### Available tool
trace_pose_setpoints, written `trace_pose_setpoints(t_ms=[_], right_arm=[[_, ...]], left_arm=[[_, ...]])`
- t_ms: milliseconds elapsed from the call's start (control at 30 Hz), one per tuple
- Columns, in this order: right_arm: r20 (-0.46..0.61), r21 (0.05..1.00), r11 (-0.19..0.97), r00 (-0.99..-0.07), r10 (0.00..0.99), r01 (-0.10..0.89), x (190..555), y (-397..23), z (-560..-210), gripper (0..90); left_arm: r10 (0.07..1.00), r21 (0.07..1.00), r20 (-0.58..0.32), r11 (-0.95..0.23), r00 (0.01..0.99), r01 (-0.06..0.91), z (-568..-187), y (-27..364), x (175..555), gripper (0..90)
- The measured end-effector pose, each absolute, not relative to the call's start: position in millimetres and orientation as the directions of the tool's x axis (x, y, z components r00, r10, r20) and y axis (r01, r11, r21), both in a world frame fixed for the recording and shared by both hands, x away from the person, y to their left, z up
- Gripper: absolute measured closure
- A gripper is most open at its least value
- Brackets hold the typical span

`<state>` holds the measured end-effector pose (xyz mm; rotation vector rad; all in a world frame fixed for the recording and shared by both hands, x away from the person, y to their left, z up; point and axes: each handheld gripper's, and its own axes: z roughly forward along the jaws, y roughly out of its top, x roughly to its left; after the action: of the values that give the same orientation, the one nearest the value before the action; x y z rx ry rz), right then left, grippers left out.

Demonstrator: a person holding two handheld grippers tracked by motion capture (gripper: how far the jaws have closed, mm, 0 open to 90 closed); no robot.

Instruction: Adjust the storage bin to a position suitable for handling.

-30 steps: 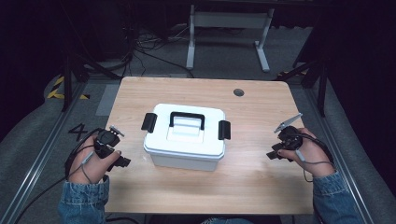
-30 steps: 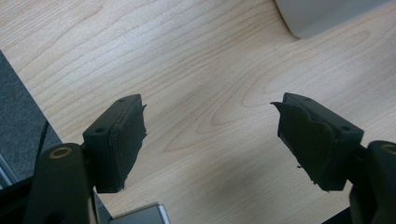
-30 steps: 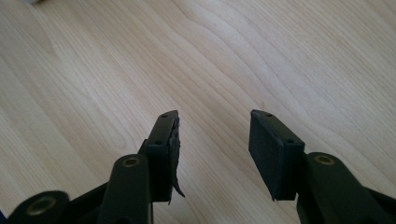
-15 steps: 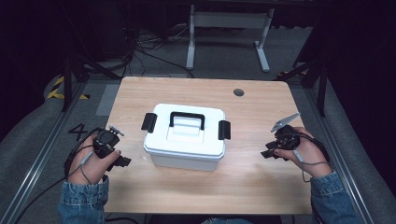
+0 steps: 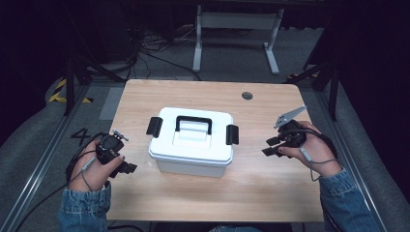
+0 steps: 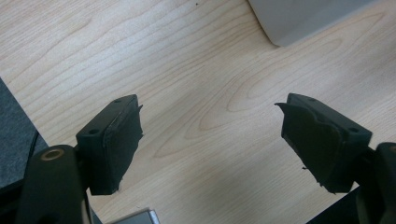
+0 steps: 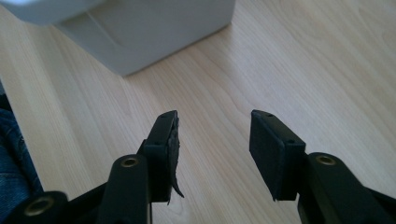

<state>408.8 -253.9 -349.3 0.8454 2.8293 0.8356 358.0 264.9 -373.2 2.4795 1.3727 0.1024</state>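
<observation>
So you've got a white lidded storage box (image 5: 192, 141) sitting pretty much in the middle of the wooden worktop (image 5: 270, 188), black carry handle (image 5: 193, 123) lying flat on the lid and a black latch (image 5: 154, 126) on each short end. Your left gripper (image 5: 126, 168) is near the left edge of the worktop, just off the box's near-left corner, jaws spread wide with nothing between them, only bare wood under them. Your right gripper (image 5: 270, 146) is over on the right, a little apart from the box's right end and pointing toward it, jaws also standing apart and empty. Neither one touches the box.
</observation>
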Motion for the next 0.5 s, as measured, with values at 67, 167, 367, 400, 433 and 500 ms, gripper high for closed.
trace_pose_setpoints(t_ms=[67,167,367,400,433,500], right_arm=[[0.079,0.532,0.705,-0.856,0.511,0.47,409.4,-247.4,-339.8,53.8],[0.078,0.551,0.704,-0.867,0.492,0.449,410.4,-238.7,-325.6,53.7],[0.087,0.563,0.709,-0.884,0.459,0.424,416.4,-220.6,-305.2,53.2],[0.083,0.565,0.712,-0.887,0.455,0.418,417.8,-217.7,-302.8,53.0],[0.079,0.568,0.712,-0.888,0.452,0.413,419.0,-214.7,-300.6,52.8],[0.076,0.571,0.715,-0.893,0.443,0.403,421.9,-207.8,-295.6,52.8]], left_arm=[[0.839,0.297,-0.087,-0.493,0.538,0.817,-373.8,264.6,358.2,20.5],[0.844,0.299,-0.083,-0.486,0.529,0.821,-373.8,265.3,359.2,19.8],[0.849,0.295,-0.082,-0.48,0.522,0.826,-373.7,267.5,359.7,20.3],[0.848,0.296,-0.076,-0.483,0.525,0.824,-372.9,268.0,360.9,20.2],[0.849,0.295,-0.078,-0.481,0.523,0.825,-373.0,267.6,361.4,20.1],[0.846,0.293,-0.079,-0.485,0.527,0.824,-373.7,266.9,361.9,20.4]])
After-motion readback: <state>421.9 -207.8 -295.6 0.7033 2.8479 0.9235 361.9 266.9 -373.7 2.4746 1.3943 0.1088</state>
